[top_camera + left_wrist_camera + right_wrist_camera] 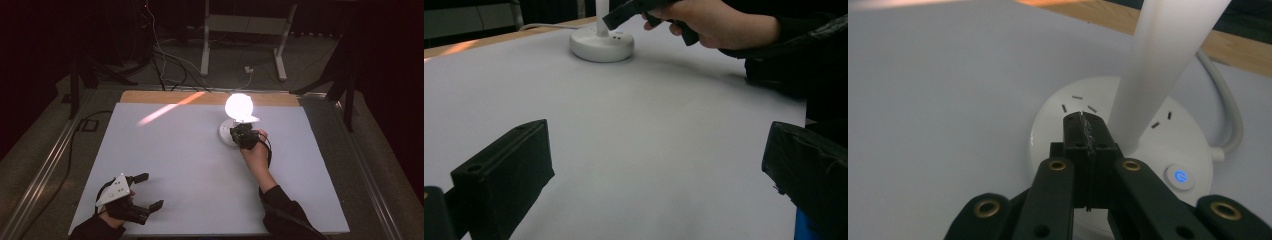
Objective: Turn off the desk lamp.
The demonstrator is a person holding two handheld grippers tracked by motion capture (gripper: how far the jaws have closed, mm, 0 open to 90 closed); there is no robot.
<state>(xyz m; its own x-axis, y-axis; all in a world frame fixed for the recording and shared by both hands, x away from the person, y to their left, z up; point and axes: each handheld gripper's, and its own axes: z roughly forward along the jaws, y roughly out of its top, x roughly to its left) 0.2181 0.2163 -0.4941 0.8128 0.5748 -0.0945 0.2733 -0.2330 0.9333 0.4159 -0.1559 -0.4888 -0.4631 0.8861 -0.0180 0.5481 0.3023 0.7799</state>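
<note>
Nearest, the left hand-held gripper [149, 191] idles open at the desk's [190, 160] near-left corner, while the right hand-held gripper [1083, 131], jaws closed and empty, hovers over the lit lamp's base [1088, 107] at far right, its power button [1180, 177] just right of the tips.

Most of the desk [200, 165] lies bare and open to passage, the only obstacles being the lamp [234, 125] at upper centre-right with the right tongs [238, 132] closed over its base and the left tongs [150, 191] spread at lower left.
</note>
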